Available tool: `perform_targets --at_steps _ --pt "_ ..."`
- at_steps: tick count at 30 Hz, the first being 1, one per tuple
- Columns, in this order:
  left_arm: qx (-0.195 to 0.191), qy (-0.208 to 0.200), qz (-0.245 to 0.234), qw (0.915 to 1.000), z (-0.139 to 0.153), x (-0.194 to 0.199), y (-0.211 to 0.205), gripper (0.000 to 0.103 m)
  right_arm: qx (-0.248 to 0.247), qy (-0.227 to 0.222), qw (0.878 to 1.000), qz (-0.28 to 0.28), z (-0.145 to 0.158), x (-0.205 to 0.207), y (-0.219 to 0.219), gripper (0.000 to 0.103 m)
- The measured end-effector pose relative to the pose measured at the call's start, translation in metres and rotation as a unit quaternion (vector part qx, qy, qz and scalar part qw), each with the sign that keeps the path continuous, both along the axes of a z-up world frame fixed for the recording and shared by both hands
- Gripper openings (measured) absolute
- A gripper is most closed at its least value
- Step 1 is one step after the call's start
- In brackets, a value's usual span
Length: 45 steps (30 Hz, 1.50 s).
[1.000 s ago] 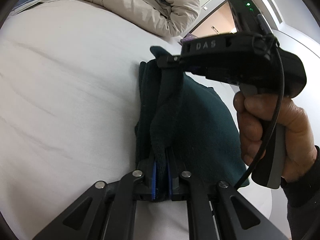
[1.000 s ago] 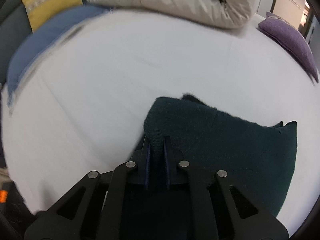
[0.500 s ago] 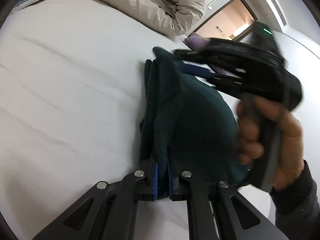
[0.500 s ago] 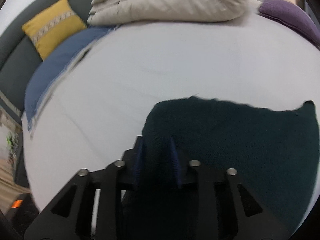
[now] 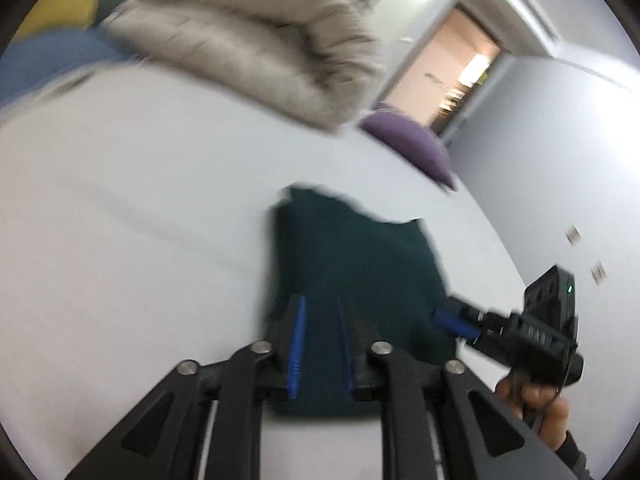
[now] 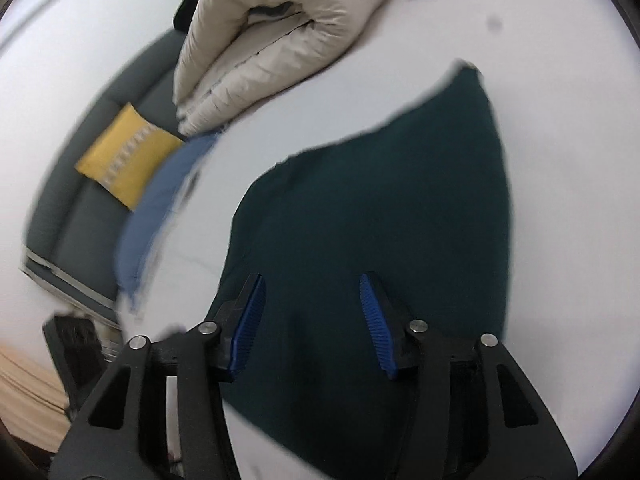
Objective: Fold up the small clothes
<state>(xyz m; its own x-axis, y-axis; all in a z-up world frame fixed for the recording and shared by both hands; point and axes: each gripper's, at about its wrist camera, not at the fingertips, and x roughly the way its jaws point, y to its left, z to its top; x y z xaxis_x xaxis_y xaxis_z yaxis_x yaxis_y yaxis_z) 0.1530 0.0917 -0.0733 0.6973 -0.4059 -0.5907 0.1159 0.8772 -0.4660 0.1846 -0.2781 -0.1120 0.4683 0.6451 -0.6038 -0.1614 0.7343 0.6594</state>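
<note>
left gripper (image 5: pixel 320 336): jaws parted, holding nothing
right gripper (image 6: pixel 312 318): spread wide, empty
green garment (image 6: pixel 380 216): folded, flat on white bed (image 5: pixel 120 220)
advice: lift both straight up, don't snag the fold

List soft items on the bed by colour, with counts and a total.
Dark green folded garment: 1
Beige duvet: 1
Purple cushion: 1
Blue pillow: 1
Total: 4
The yellow cushion rests against the grey headboard; not counted.
</note>
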Motion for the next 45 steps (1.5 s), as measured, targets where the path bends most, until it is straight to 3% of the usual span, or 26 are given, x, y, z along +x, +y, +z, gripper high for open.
perform_targets --at_steps 1,3,4,6,8,9,12,14,17,19,20,22,24,27,30,33,34,36,37,39,42,45 --pt "0.008 -0.003 -0.021 0.9998 0.005 0.009 -0.013 0.04 0.032 -0.003 0.999 -0.006 0.002 -0.012 -0.011 0.044" --pt "0.019 0.005 -0.056 0.9982 0.003 0.034 -0.039 0.043 0.078 -0.004 0.997 -0.01 0.001 -0.024 -0.023 0.047" --pt "0.052 0.013 -0.054 0.9971 -0.005 0.047 -0.051 0.042 0.092 0.0 0.996 -0.009 -0.003 -0.03 -0.026 0.047" --pt "0.079 0.046 -0.064 0.9938 -0.027 0.07 -0.061 0.042 0.066 0.03 0.997 0.016 -0.019 -0.037 -0.022 0.045" --pt "0.092 0.08 -0.061 0.9907 -0.057 0.083 -0.059 0.026 0.04 0.05 0.997 0.034 -0.039 -0.043 -0.021 0.037" --pt "0.089 0.073 -0.059 0.9916 -0.063 0.081 -0.055 0.022 0.045 0.049 0.997 0.034 -0.043 -0.047 -0.026 0.033" --pt "0.069 0.063 -0.062 0.9937 -0.065 0.071 -0.043 0.021 0.076 0.053 0.995 0.023 -0.041 -0.058 -0.047 0.033" --pt "0.066 0.073 -0.064 0.9931 -0.058 0.068 -0.04 0.02 0.081 0.031 0.996 0.019 -0.03 -0.058 -0.057 0.036" --pt "0.082 0.057 -0.063 0.993 -0.029 0.072 -0.048 0.024 0.108 0.01 0.994 -0.002 -0.009 -0.03 -0.071 0.041" --pt "0.091 0.04 -0.067 0.9928 -0.014 0.086 -0.056 0.039 0.118 0.006 0.993 -0.012 0.001 -0.001 -0.075 0.042" --pt "0.094 0.04 -0.068 0.9924 -0.011 0.098 -0.062 0.041 0.121 0.009 0.993 -0.009 0.003 0.01 -0.073 0.042" --pt "0.107 0.062 -0.078 0.9893 -0.018 0.137 -0.074 0.044 0.119 0.047 0.992 -0.007 -0.006 0.047 -0.067 0.043" --pt "0.121 0.103 -0.085 0.9836 -0.046 0.16 -0.078 0.044 0.094 0.089 0.991 -0.021 -0.026 0.077 -0.056 0.044" --pt "0.085 0.094 -0.085 0.9883 -0.055 0.163 -0.064 0.043 0.066 0.081 0.994 -0.018 -0.039 0.09 -0.052 0.032" --pt "0.051 0.105 -0.086 0.9894 -0.046 0.161 -0.053 0.04 0.053 0.078 0.995 -0.003 -0.026 0.093 -0.049 0.033" --pt "0.048 0.091 -0.077 0.9917 -0.028 0.169 -0.051 0.042 0.084 0.039 0.996 -0.015 -0.004 0.109 -0.062 0.044" --pt "0.056 0.084 -0.071 0.9923 -0.025 0.173 -0.051 0.045 0.085 0.04 0.995 -0.022 -0.002 0.12 -0.06 0.052" --pt "0.067 0.091 -0.067 0.9913 -0.034 0.182 -0.053 0.046 0.079 0.067 0.994 -0.029 -0.01 0.144 -0.055 0.054" --pt "0.074 0.104 -0.072 0.9891 -0.048 0.189 -0.055 0.045 0.065 0.088 0.994 -0.028 -0.021 0.155 -0.052 0.053" --pt "0.069 0.091 -0.076 0.9906 -0.064 0.189 -0.057 0.044 0.039 0.127 0.99 -0.037 -0.05 0.167 -0.052 0.048" --pt "0.07 0.073 -0.079 0.9917 -0.063 0.181 -0.056 0.045 0.075 0.105 0.99 -0.053 -0.061 0.162 -0.064 0.031" --pt "0.05 0.076 -0.079 0.9928 -0.056 0.179 -0.051 0.044 0.078 0.097 0.99 -0.074 -0.047 0.142 -0.078 0.035"
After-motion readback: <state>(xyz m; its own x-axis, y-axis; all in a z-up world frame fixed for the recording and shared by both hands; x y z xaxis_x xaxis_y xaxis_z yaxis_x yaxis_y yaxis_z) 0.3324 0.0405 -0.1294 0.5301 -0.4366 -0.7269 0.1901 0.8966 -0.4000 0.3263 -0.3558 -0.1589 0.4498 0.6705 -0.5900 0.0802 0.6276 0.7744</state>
